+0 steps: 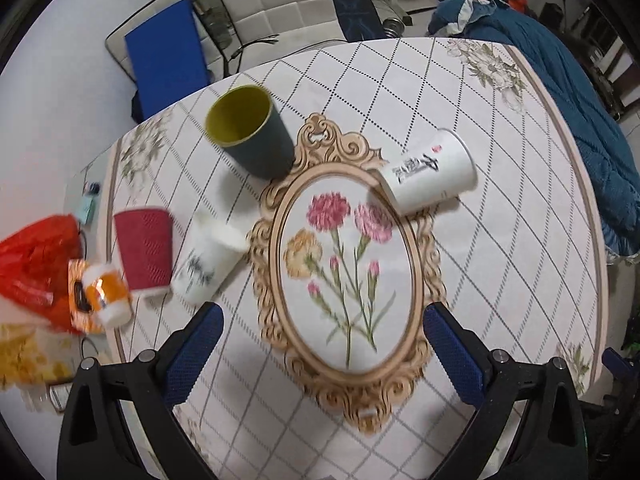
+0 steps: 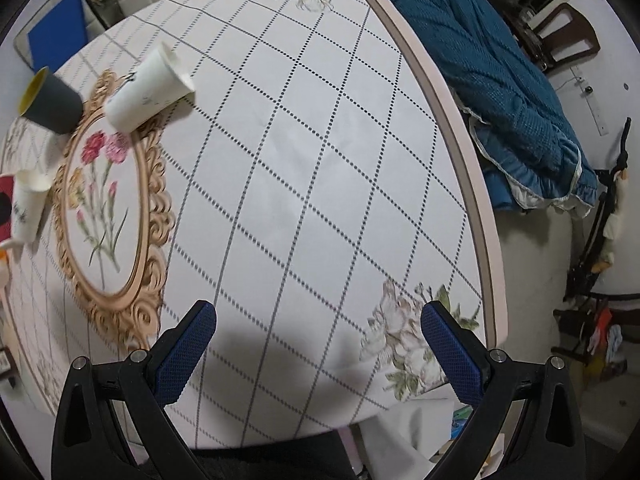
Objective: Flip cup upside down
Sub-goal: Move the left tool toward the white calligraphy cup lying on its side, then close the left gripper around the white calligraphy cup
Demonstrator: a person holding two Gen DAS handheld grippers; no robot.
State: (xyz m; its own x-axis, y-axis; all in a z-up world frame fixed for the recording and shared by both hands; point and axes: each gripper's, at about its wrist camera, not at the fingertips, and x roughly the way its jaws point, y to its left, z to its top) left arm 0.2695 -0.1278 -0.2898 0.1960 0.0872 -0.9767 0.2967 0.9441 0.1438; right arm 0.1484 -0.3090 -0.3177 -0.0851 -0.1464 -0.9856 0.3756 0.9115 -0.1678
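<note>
Several cups stand on the patterned tablecloth (image 1: 500, 240). A dark grey cup with a yellow-green inside (image 1: 250, 132) stands mouth up at the back left; it also shows in the right wrist view (image 2: 50, 102). A white paper cup with black writing (image 1: 430, 174) stands mouth up at the right of the flower medallion; it also shows in the right wrist view (image 2: 148, 86). A smaller white cup (image 1: 208, 258) and a red cup (image 1: 144, 250) stand at the left. My left gripper (image 1: 322, 320) is open above the medallion, empty. My right gripper (image 2: 318, 318) is open and empty over the tablecloth, far from the cups.
A red plastic bag (image 1: 36, 264) and an orange packet (image 1: 100, 296) lie at the table's left edge. A blue blanket (image 2: 500, 92) lies beyond the table's right edge. A white chair (image 1: 276, 0) and a blue panel (image 1: 166, 60) stand behind the table.
</note>
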